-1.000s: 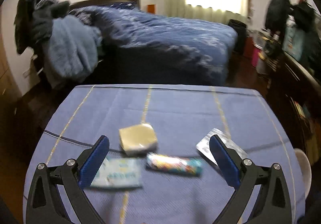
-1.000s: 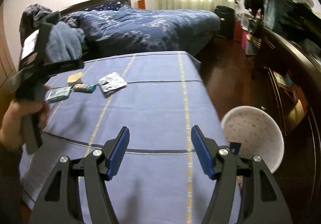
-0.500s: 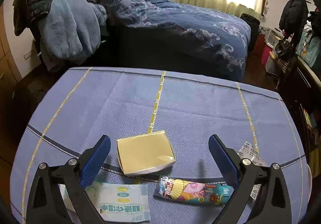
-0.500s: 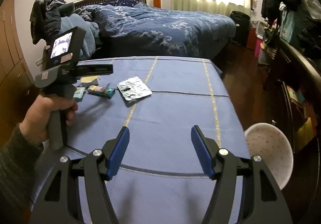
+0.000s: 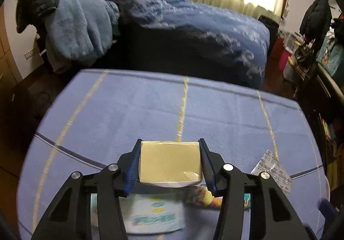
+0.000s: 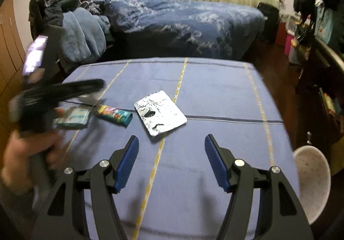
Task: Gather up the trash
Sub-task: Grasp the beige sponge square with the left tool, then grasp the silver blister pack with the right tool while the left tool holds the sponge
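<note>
Trash collection has barely begun: left tongs (image 5: 170, 160) have just closed around the tan packet (image 5: 169, 161), right tongs (image 6: 171, 159) gape empty, while foil packet (image 6: 160, 112), candy wrapper (image 6: 114, 113) and tissue pack (image 6: 74, 117) wait on the bench (image 6: 215, 89), the bin (image 6: 311, 177) at its near right.

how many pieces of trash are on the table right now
4: a tan packet between the left hand-held gripper pads, a pale tissue pack below it, a colourful wrapper beside that, and a silver foil pack rightmost. More may be hidden.

The left tongs (image 5: 169, 162) are angling down, their jaws just closing in — blue pads (image 5: 131, 168) pressing inward; the right tongs (image 6: 171, 161) are hanging open.
</note>
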